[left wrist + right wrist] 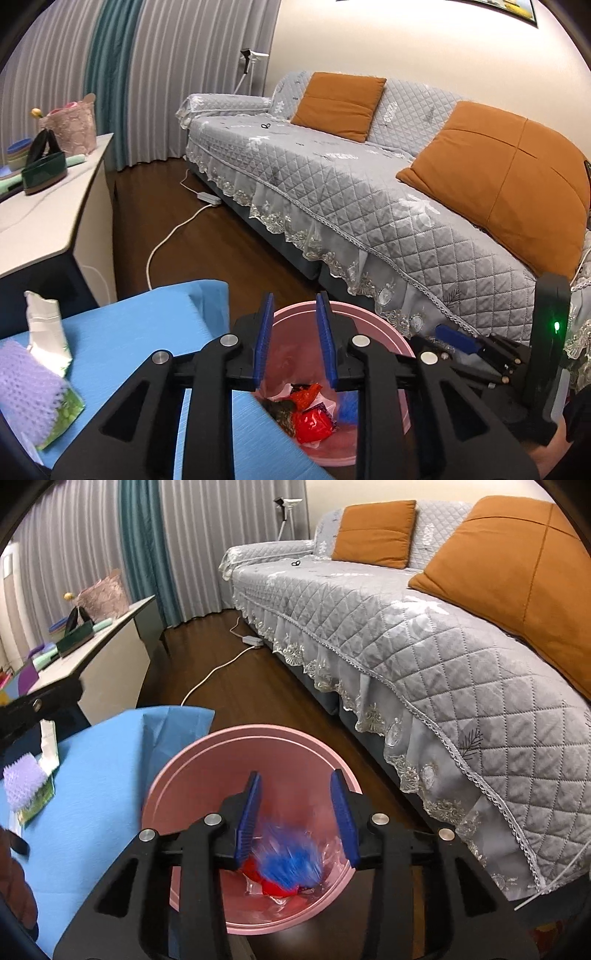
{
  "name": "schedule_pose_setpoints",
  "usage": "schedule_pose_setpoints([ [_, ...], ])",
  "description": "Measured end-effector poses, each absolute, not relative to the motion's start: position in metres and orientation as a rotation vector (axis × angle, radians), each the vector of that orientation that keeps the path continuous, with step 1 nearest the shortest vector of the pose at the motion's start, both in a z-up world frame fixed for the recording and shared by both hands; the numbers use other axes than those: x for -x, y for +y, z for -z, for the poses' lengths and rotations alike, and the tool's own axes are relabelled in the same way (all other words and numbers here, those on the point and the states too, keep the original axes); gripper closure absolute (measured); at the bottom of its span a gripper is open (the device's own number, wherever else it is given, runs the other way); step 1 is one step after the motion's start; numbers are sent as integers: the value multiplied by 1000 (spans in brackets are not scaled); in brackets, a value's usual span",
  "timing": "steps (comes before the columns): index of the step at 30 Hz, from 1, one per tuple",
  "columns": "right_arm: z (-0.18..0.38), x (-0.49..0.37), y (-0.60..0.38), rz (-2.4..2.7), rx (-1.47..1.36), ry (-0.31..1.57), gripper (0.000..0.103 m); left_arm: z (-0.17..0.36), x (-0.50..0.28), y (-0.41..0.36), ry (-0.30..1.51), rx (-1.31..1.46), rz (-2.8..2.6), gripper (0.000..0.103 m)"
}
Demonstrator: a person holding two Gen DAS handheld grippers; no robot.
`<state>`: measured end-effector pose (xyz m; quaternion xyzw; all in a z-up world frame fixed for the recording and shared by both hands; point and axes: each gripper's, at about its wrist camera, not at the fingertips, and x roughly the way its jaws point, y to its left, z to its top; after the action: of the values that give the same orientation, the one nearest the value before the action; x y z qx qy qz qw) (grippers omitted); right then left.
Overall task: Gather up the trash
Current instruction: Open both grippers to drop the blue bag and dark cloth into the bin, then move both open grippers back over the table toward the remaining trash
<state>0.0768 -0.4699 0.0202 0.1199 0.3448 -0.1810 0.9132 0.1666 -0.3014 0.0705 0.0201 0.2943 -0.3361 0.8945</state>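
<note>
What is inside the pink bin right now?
Inside the pink bin: red wrappers, clear plastic, and a blurred blue piece below the open right tool. Whatever lies beneath them is covered.

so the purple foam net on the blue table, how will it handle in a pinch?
The purple foam net looks like open mesh, so probably very light and squashy. It lies on a green packet, which may shift along with it. Likely not slippery.

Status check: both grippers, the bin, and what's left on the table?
Left gripper open, empty. Right gripper open over pink bin; blue wrapper blurred below. White wrapper, purple mesh pack on blue table.
</note>
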Motion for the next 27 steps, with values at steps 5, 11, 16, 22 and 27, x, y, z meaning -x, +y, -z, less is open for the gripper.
schedule_pose_setpoints([
  [5, -39, -73, -458, 344, -256, 659, 63, -84, -156, -277, 591, -43, 661, 79],
  [11, -64, -66, -428, 282, -236, 586, 63, -101, -137, -238, 561, -47, 611, 79],
  [16, -82, -57, -403, 272, -208, 511, 57, -109, -119, -197, 543, -45, 560, 79],
  [22, -99, -53, -372, 203, -174, 476, 57, -114, -103, -150, 541, -37, 501, 79],
  [27, -107, -53, -345, 118, -147, 494, 57, -118, -91, -120, 528, -23, 452, 71],
])
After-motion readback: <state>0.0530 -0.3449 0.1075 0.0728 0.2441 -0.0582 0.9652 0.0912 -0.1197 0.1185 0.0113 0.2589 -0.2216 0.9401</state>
